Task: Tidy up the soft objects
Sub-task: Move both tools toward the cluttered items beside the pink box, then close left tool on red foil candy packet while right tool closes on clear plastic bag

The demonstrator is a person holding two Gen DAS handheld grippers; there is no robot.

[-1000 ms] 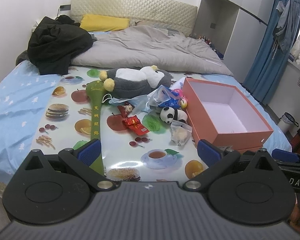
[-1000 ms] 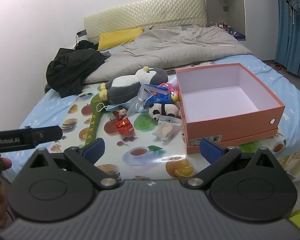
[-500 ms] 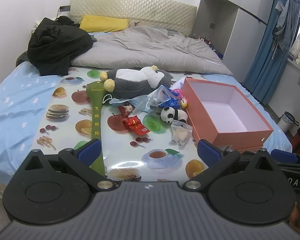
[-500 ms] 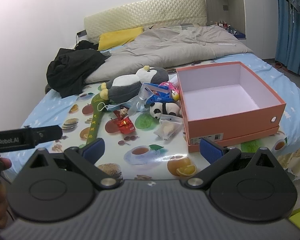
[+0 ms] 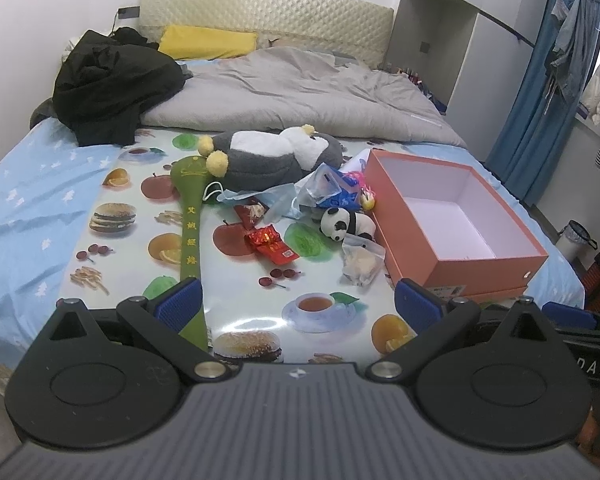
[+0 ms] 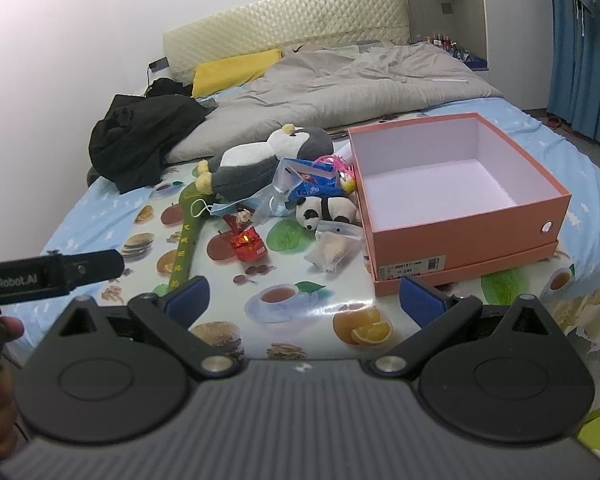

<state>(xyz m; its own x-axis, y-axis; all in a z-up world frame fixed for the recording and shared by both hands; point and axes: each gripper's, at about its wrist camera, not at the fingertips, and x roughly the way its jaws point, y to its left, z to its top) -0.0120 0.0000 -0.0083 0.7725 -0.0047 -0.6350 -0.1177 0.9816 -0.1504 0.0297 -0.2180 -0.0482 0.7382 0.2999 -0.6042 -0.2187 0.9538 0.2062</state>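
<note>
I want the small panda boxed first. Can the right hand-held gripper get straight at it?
Probably yes. The right hand-held gripper is open and the panda lies uncovered beside the orange box; only a clear snack bag sits in front.

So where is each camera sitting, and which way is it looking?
Left wrist view: sits on the left gripper, low at the foot of the bed, looking toward the headboard over the penguin plush; its blue fingers are spread open, and the right gripper's tip shows at the right edge.
Right wrist view: sits on the right gripper, further right, facing the orange box; its open fingers show, with the left gripper at the left edge.
Both share the panda plush, box and penguin.
</note>
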